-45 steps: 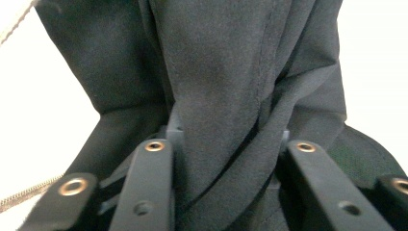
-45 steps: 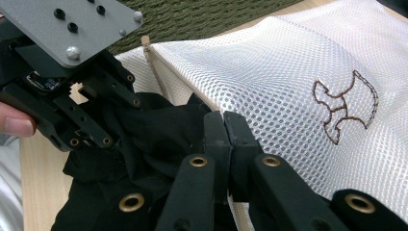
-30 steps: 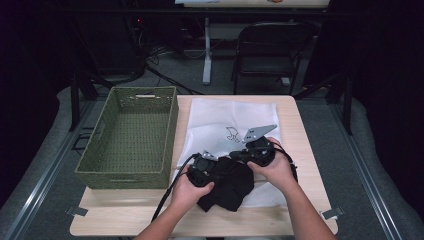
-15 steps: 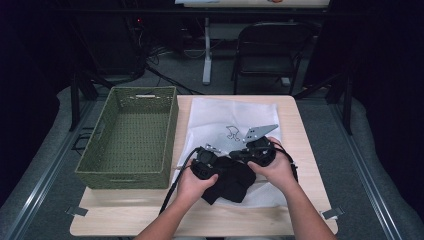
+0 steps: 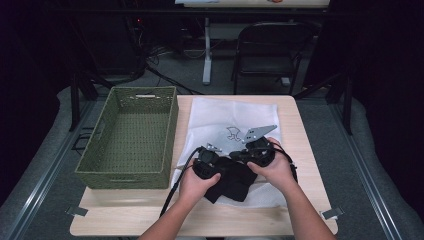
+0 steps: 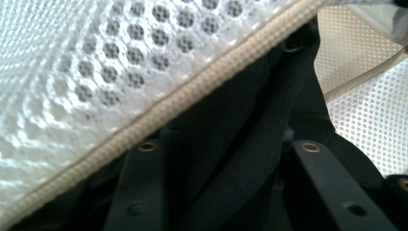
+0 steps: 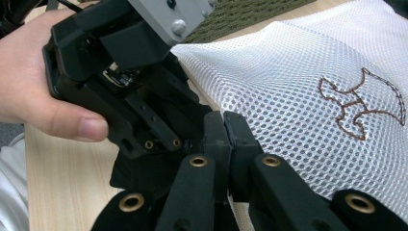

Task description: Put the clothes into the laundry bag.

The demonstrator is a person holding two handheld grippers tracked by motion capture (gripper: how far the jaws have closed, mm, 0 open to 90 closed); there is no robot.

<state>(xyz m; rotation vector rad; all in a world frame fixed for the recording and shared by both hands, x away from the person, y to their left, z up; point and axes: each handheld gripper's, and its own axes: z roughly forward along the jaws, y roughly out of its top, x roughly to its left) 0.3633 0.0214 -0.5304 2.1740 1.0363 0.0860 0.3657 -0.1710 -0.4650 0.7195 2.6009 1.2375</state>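
A white mesh bag (image 5: pixel 235 117) with a brown embroidered mark lies flat on the table. At its near edge sits a crumpled black garment (image 5: pixel 232 182). My left gripper (image 5: pixel 220 162) is shut on a thick fold of that garment (image 6: pixel 240 144), just under the bag's corded hem (image 6: pixel 192 96). My right gripper (image 7: pixel 223 120) has its jaws pressed together on the bag's rim (image 7: pixel 219 108), tip to tip with the left one. A hand (image 7: pixel 43 86) wraps the left gripper. The left jaw tips are buried in cloth.
A green woven basket (image 5: pixel 125 180) stands at the table's left, beside the bag. Bare wooden tabletop (image 5: pixel 250 220) runs along the front edge and to the right of the bag. A folding chair (image 5: pixel 272 45) stands behind the table.
Both grippers and the black garment have shifted slightly forward toward the bag's near rim. The left gripper has closed in on the right one.
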